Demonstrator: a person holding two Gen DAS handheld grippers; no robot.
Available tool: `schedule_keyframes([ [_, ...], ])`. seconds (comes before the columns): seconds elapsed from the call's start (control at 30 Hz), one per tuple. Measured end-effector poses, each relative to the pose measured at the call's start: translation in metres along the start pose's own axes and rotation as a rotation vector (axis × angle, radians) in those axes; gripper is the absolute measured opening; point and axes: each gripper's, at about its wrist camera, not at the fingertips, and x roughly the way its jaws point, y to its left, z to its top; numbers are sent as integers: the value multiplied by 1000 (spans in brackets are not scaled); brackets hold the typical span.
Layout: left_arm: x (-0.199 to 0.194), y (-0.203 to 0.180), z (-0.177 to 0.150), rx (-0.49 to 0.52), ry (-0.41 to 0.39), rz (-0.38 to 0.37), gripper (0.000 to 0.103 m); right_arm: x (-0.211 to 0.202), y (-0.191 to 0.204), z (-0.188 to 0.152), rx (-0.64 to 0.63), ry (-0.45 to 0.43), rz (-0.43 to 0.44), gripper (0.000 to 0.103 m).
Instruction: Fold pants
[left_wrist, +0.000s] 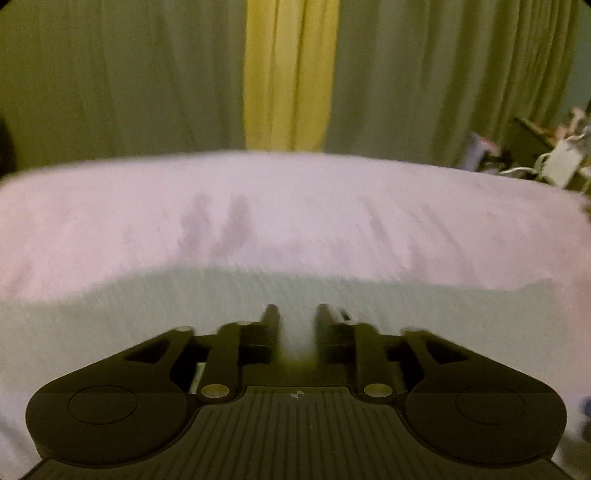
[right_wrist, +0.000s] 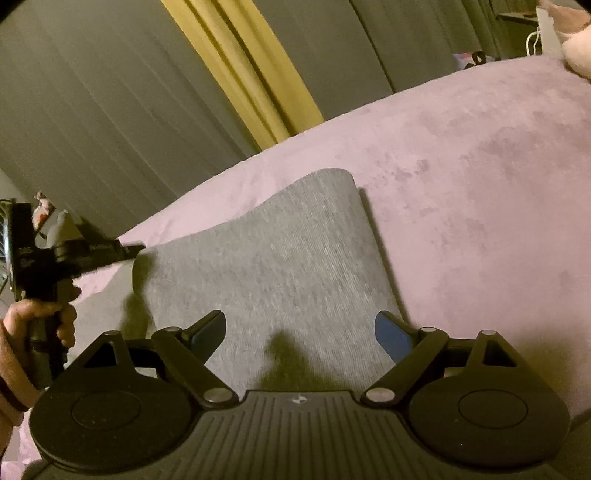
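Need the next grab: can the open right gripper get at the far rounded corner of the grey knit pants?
Probably yes: right gripper hangs open over the grey knit pants, nothing between it and the corner.

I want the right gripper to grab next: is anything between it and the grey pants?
Nothing visible. The right gripper hangs open directly over the grey pants on the pink blanket; the left gripper pinches their far-left edge.

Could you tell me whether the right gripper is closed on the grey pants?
No, the right gripper hangs open, its fingers spread wide above the grey knit pants.
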Motion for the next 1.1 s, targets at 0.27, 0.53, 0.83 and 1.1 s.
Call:
schedule_keyframes([
  [0.27,-32,5,-68,-59,119,-159,68,2,-1,-2,20,-2,-26,92],
  [0.53,-16,-23,-80,-3,186,-189,75,6,-12,-3,83,11,-68,92],
  [0.83,-14,-33,-78,8,187,-75,40,14,-19,-7,101,41,-85,93],
  [1.1,-24,-34,-74,13,145,-64,17,17,-22,-11,100,51,-104,93],
])
